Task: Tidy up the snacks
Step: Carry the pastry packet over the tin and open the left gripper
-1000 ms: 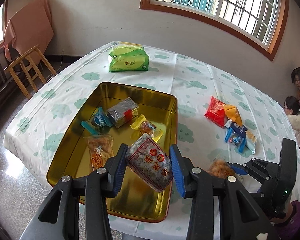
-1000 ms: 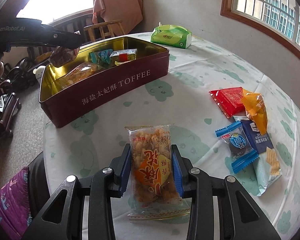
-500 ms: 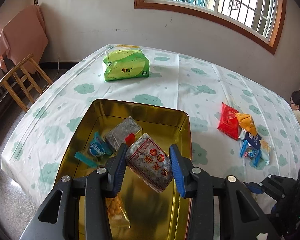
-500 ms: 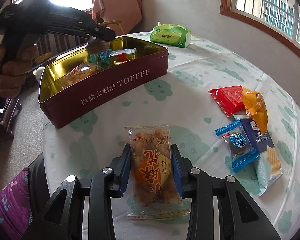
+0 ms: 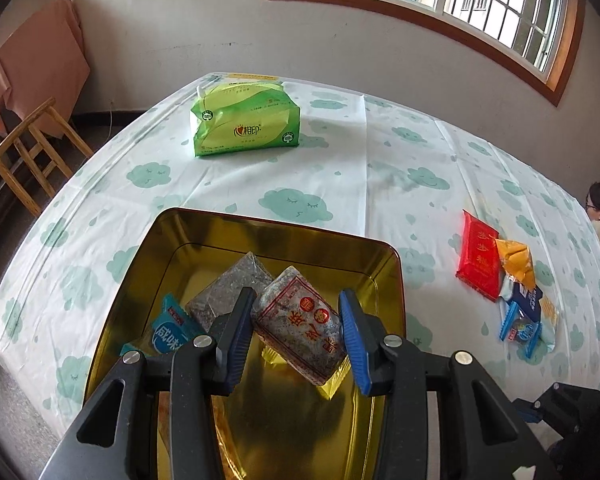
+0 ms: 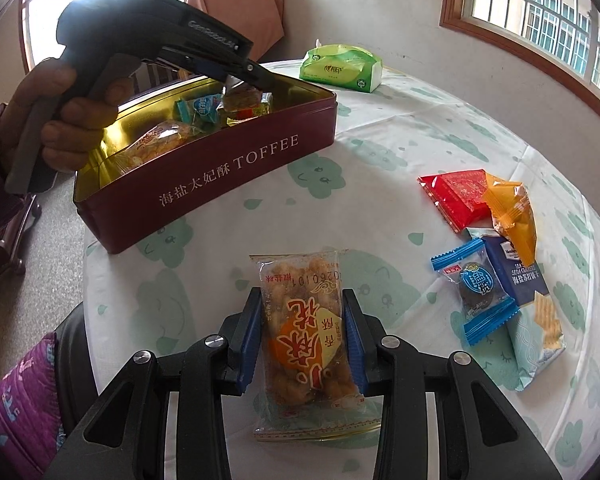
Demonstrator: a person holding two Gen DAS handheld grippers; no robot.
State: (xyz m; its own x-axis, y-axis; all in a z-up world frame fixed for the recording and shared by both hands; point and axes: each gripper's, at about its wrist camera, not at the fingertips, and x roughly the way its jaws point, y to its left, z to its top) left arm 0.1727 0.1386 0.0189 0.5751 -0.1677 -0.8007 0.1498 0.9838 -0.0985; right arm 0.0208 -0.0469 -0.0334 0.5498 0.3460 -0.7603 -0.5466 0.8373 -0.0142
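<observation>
A dark seaweed-coloured snack pack [image 5: 300, 330] with red seals hangs tilted over the gold-lined toffee tin [image 5: 384, 280], pinched between jaws. A clear pack of golden puffed snack [image 6: 304, 332] lies flat on the table [image 6: 380, 140], also clamped. Red, orange and blue packets [image 6: 496, 240] lie clustered nearby.

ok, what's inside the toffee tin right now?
In the toffee tin: a blue-wrapped snack, a dark grey packet, an orange fried-snack pack and a yellow-wrapped piece. The left gripper and its dark patterned packet cover the floor below.
</observation>
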